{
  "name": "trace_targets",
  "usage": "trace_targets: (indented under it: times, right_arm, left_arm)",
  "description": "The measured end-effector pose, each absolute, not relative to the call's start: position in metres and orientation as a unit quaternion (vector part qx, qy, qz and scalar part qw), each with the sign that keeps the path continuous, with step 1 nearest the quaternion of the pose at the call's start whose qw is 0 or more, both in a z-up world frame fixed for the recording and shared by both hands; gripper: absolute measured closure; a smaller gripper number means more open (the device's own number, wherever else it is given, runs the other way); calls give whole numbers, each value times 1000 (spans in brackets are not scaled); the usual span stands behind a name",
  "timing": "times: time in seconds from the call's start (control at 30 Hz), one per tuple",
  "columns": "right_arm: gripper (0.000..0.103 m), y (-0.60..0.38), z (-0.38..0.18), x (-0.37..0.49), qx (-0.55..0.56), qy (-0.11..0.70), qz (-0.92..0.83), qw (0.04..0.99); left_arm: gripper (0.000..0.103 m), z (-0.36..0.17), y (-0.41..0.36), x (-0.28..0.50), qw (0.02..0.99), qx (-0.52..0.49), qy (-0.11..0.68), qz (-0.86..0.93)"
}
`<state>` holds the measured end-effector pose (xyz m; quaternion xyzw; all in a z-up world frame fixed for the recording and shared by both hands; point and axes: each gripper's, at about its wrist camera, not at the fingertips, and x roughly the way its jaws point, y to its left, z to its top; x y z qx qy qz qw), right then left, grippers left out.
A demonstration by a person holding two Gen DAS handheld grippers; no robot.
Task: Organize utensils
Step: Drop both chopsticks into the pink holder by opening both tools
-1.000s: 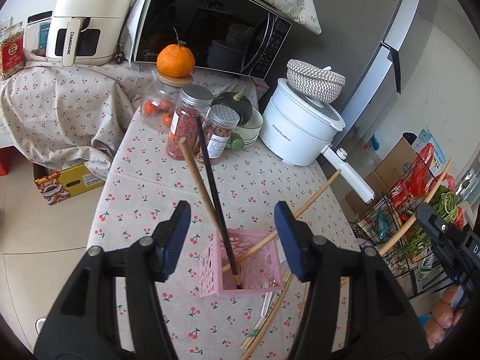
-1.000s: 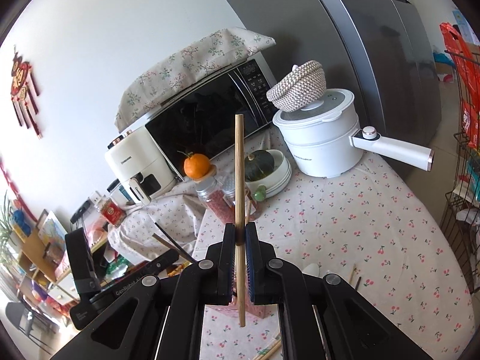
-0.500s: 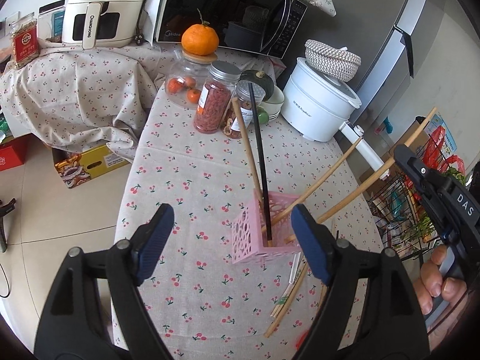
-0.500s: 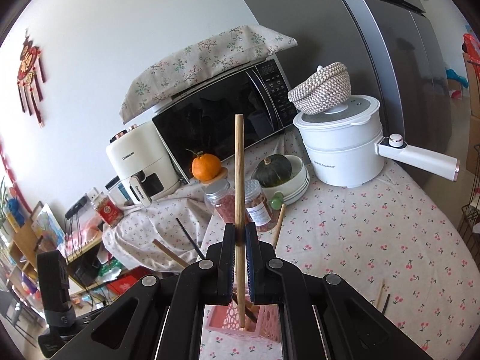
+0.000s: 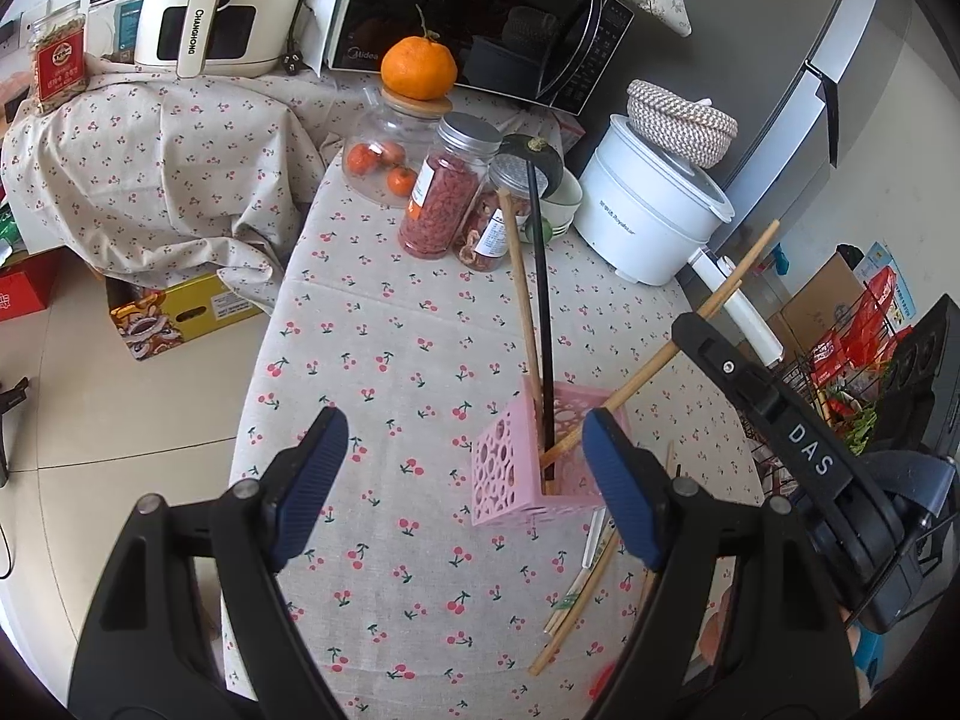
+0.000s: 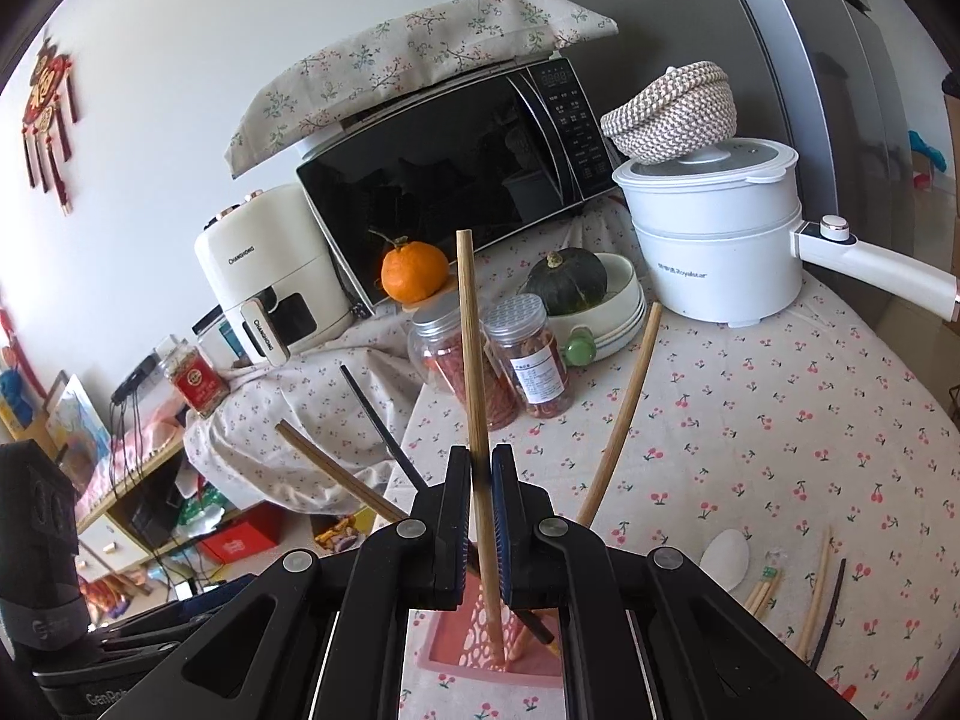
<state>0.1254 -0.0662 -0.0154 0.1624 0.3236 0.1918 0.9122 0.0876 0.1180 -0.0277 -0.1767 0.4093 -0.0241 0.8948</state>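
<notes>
Fingers on the right gripper are pinching a wooden chopstick tight and holding it almost straight up. Its bottom tip is sitting inside the pink basket, which is standing on the cherry-cloth surface.

The left gripper is hanging over the surface with its fingers spread wide, and they have just been opening. Nothing is being held between them. One blue finger is showing right next to the pink basket, but I cannot tell if it is touching it.

Inside the pink basket, a black chopstick and two more wooden ones are leaning out. Just beside the basket, loose chopsticks and a white spoon are lying flat on the surface. Behind the basket, two jars are standing, and a white pot is sitting off to one side of them.
</notes>
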Motion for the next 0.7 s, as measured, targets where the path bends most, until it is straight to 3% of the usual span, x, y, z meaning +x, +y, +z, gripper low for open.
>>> trace_targets:
  times: [0.1,0.4,0.53,0.7]
  right_arm:
    - [92,-66,-19,128,159,336,195,907]
    - [61,-94,4,115,167,326,203,908]
    - [42,-120,16,103,161,317,198,914]
    - [32,-157,17,93,140,336,168,916]
  left_arm:
    - [23,-28,118,88,893,-176,413,-24]
    - [23,-30,109,83,889,-175,423,-26]
    - [23,-29,98,76,891,-156,424,-32]
    - [22,-31,73,66,893,-116,431,-56]
